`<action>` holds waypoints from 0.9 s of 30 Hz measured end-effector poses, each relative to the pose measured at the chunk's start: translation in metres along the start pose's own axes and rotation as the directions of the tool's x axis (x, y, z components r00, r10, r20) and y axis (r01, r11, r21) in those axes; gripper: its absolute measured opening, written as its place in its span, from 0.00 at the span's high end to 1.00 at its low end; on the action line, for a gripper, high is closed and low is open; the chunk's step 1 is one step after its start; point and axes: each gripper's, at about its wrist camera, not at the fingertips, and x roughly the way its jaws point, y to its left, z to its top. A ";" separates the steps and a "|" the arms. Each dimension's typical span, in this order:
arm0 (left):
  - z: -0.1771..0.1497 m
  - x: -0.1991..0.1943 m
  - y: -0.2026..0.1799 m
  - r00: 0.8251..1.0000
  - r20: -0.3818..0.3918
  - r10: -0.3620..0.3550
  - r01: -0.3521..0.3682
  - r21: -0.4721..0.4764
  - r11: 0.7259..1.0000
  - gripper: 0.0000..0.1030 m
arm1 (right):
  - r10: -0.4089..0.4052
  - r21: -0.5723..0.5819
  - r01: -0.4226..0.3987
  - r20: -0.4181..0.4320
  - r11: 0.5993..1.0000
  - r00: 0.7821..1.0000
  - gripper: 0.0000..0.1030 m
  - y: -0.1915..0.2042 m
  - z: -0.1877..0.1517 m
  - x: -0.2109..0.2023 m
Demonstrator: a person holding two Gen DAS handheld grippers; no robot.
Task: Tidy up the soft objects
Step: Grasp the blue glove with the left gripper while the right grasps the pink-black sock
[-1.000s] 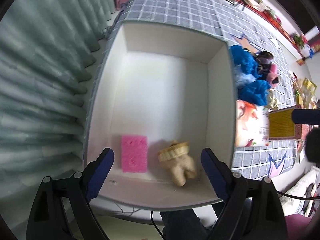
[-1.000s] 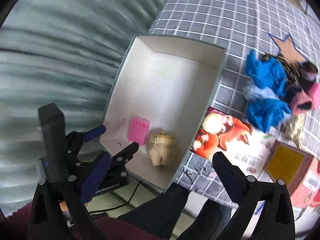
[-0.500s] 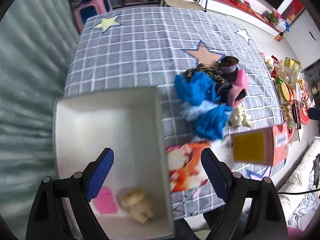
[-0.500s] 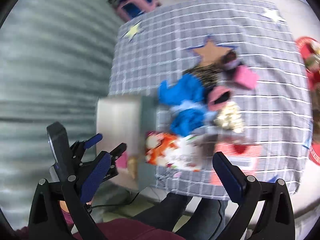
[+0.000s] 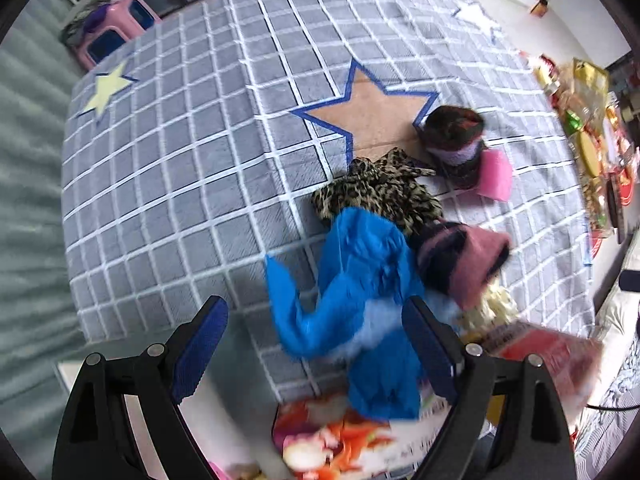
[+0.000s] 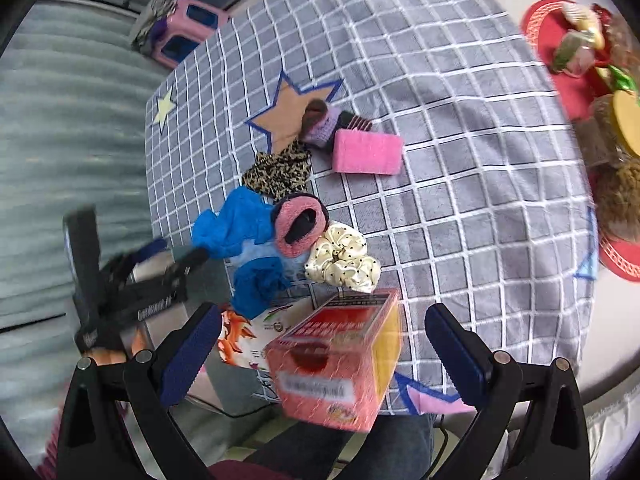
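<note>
Both tongs stand wide with nothing gripped: the left tongs (image 5: 314, 344) hang over the blue cloth (image 5: 360, 280), the right tongs (image 6: 324, 354) over a red box (image 6: 336, 356). On the checked desk (image 6: 460, 160) the cloth touches a leopard-print scrunchie (image 5: 380, 194) and a pink-and-black sock (image 5: 460, 256). Only the right view shows clearly the cream dotted scrunchie (image 6: 344, 260) and the pink sponge (image 6: 366, 152).
</note>
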 end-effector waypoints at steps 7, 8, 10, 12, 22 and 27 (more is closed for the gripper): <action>0.023 0.041 0.001 0.992 -0.127 0.002 -0.003 -0.003 1.000 0.12 | 0.081 -0.054 -0.089 -0.131 0.995 0.988 0.01 0.005 0.041 0.063; 0.024 0.045 0.002 0.990 -0.142 0.007 -0.008 -0.005 1.000 0.12 | 0.097 -0.052 -0.105 -0.146 0.993 0.985 0.01 0.007 0.048 0.073; 0.025 0.055 0.005 0.983 -0.184 0.017 -0.019 -0.011 1.000 0.13 | 0.115 -0.059 -0.127 -0.180 0.990 0.977 0.01 0.011 0.058 0.092; 0.026 0.060 0.006 0.980 -0.199 0.023 -0.027 -0.014 1.000 0.16 | 0.124 -0.075 -0.143 -0.214 0.987 0.969 0.01 0.016 0.067 0.111; 0.029 0.084 -0.009 0.961 -0.278 -0.008 0.010 0.006 1.000 0.76 | 0.189 -0.031 -0.208 -0.302 0.978 0.934 0.23 0.016 0.082 0.157; 0.035 0.065 -0.003 0.979 -0.204 -0.022 0.015 -0.033 0.999 0.87 | 0.163 -0.003 -0.172 -0.308 0.985 0.937 0.65 0.007 0.081 0.162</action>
